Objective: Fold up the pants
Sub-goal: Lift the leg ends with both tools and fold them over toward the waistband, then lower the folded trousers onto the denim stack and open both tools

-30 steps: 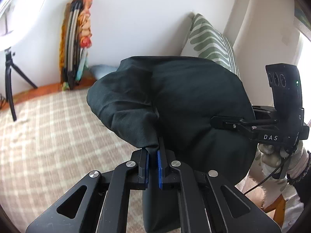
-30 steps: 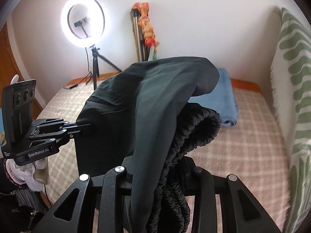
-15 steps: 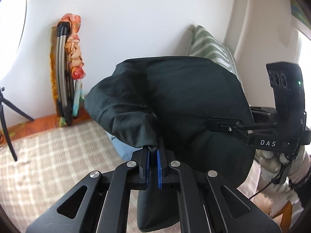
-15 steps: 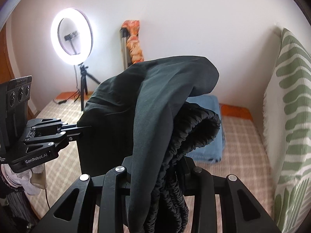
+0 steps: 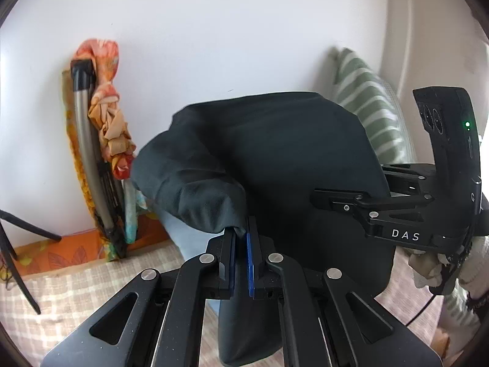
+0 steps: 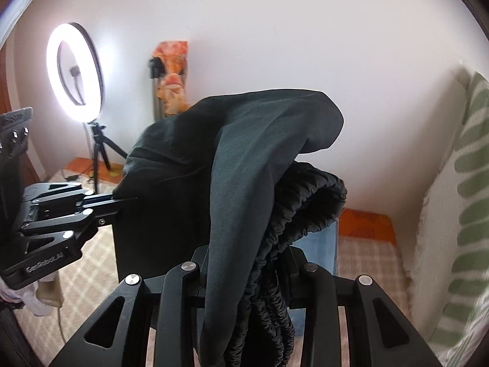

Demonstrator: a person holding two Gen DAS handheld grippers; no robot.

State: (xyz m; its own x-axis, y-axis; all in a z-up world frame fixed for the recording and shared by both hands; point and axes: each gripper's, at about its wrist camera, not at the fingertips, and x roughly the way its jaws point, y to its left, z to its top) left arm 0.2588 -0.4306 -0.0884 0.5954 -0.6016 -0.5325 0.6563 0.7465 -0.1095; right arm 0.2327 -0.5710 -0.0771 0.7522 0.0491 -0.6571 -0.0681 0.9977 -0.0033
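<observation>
Both claws hold the dark pants up off the bed: left claw pinches thin cloth, right claw grips the thick waistband, ready to fold.

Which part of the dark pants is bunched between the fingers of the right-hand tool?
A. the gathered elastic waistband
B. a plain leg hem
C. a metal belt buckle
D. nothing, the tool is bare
A: in the right wrist view the ribbed, elasticated waistband of the pants runs down between the fingers of the right tool, which is shut on it.
</observation>
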